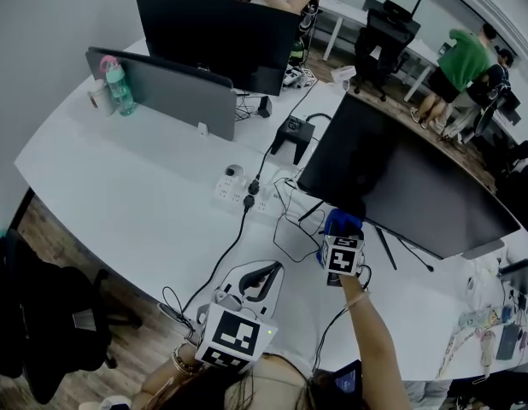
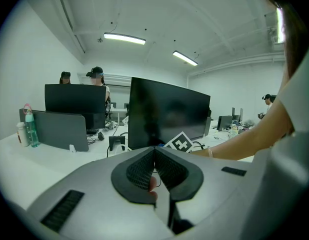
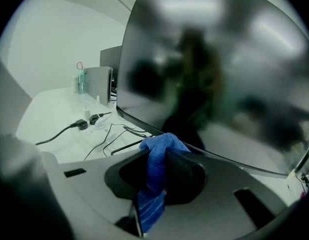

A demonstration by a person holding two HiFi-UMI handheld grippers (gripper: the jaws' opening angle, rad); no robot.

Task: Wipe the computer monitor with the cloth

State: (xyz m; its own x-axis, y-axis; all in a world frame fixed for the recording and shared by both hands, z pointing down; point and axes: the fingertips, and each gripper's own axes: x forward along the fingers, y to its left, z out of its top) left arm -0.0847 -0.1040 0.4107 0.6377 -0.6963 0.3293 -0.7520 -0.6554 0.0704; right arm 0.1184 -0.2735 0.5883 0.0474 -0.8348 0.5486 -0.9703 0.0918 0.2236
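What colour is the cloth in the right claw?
Blue; the cloth shows best in the right gripper view.

Head view steeply down; gripper views low along desk, monitor common to all.

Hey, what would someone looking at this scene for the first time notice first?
A big black monitor with a dark screen dominates the right side of the white desk. Close to its lower edge, the right gripper is shut on a bunched blue cloth. The left gripper sits low near the person, jaws together with nothing between them.
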